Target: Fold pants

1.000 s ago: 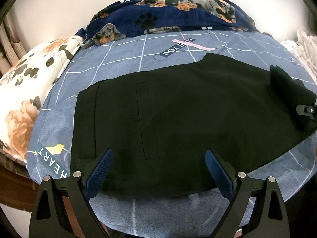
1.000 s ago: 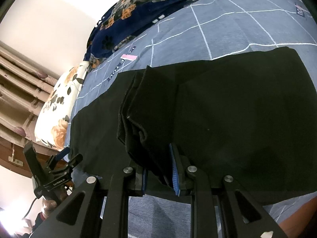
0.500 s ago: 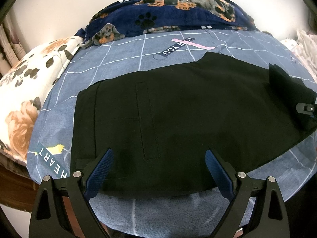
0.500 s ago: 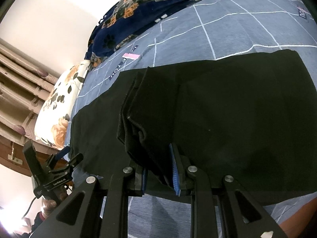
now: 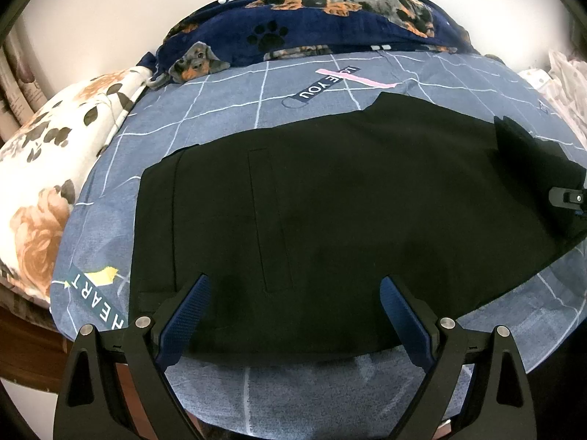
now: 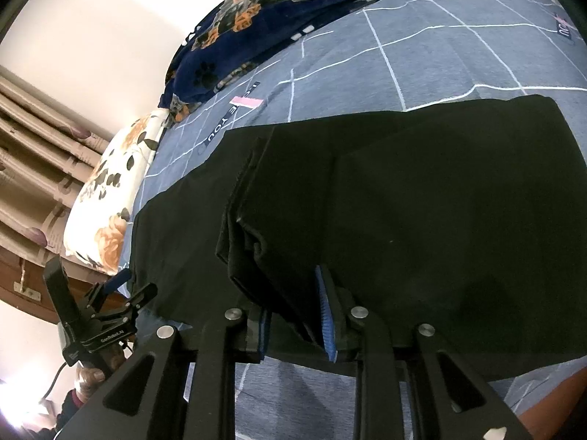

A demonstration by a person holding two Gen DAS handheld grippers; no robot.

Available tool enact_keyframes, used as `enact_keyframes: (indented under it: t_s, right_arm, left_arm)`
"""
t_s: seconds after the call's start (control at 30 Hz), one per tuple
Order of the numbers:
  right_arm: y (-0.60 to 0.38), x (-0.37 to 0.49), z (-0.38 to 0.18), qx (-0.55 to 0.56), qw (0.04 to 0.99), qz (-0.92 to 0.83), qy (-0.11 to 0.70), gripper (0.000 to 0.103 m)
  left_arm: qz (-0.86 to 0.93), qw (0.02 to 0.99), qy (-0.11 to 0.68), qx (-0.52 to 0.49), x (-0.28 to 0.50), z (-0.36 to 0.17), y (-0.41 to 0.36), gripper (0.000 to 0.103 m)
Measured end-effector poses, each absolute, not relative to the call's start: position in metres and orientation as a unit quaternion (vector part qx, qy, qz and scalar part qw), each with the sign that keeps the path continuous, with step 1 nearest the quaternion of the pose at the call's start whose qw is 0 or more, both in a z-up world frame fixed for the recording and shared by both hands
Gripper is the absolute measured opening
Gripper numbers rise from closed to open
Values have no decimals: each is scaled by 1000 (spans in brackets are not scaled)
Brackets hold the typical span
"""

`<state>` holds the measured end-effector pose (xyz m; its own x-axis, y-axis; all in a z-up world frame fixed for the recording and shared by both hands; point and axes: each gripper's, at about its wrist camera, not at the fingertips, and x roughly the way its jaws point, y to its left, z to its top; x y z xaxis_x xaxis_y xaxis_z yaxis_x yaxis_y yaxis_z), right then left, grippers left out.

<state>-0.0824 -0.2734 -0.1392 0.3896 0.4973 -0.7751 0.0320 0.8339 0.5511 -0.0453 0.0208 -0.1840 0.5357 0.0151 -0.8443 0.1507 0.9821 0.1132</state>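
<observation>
Left wrist view: black pants (image 5: 330, 220) lie flat across the blue checked bedsheet (image 5: 312, 84), already halved lengthwise by the look of it, w/ the cross-fold left to do; left gripper (image 5: 293, 308) hovers low at the 6 o'clock hem edge, jaws spread wide, holding nothing. Right wrist view: right gripper (image 6: 293, 315) at 6 o'clock is pinched on a bunched pants end raised off the flat layer, angled twd 11 o'clock where the floral pillow (image 6: 110, 198) sits.
</observation>
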Motion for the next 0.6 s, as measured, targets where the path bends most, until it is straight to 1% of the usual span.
enact_keyframes:
  t_s: [0.6]
  right_arm:
    - [-269, -81, -139, 235, 796, 153, 536, 29]
  left_arm:
    - [-38, 872, 480, 87, -45, -184, 19, 93]
